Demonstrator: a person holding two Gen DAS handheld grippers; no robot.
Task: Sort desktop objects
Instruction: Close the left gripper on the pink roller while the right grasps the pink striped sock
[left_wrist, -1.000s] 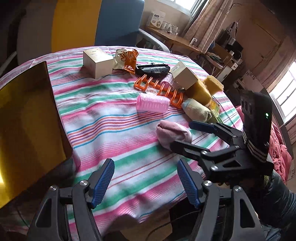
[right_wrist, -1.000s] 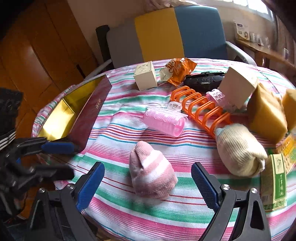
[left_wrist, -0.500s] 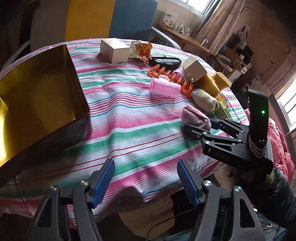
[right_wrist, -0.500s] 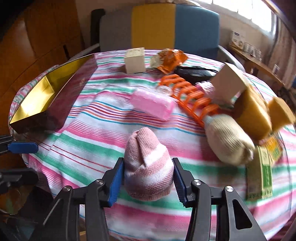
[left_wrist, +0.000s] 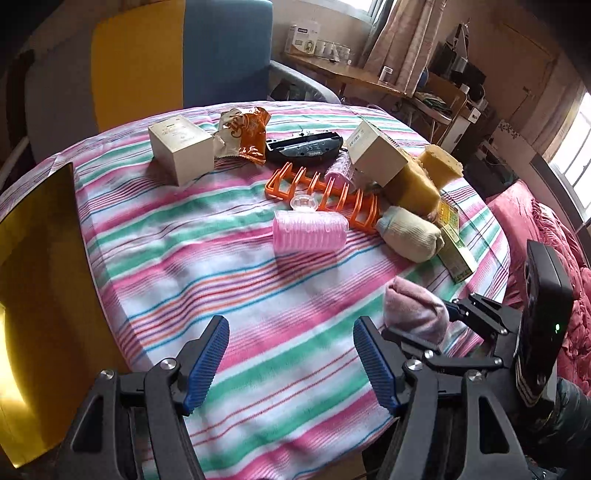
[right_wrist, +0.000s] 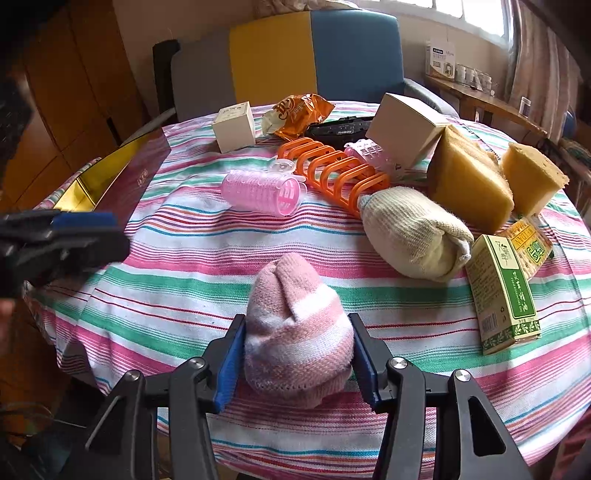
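My right gripper (right_wrist: 297, 360) is shut on a pink-and-white striped sock ball (right_wrist: 295, 332) near the front edge of the round striped table (right_wrist: 184, 266). The sock ball also shows in the left wrist view (left_wrist: 413, 314), held by the right gripper (left_wrist: 424, 325). My left gripper (left_wrist: 291, 362) is open and empty over the table's front edge. A gold-lined box (left_wrist: 37, 277) stands at the left. A cream sock ball (right_wrist: 413, 236), a pink hair roller (right_wrist: 262, 192) and an orange rack (right_wrist: 332, 168) lie further back.
Two white cartons (right_wrist: 236, 125) (right_wrist: 402, 125), an orange snack bag (right_wrist: 299, 112), a black device (right_wrist: 340, 129), two yellow sponges (right_wrist: 469, 181) (right_wrist: 532, 177) and green tea boxes (right_wrist: 502, 291) crowd the far and right side. A chair (right_wrist: 314, 55) stands behind.
My right gripper closed on the pink striped sock ball and now holds it. My left gripper swung right, so the gold box sits further left in its view.
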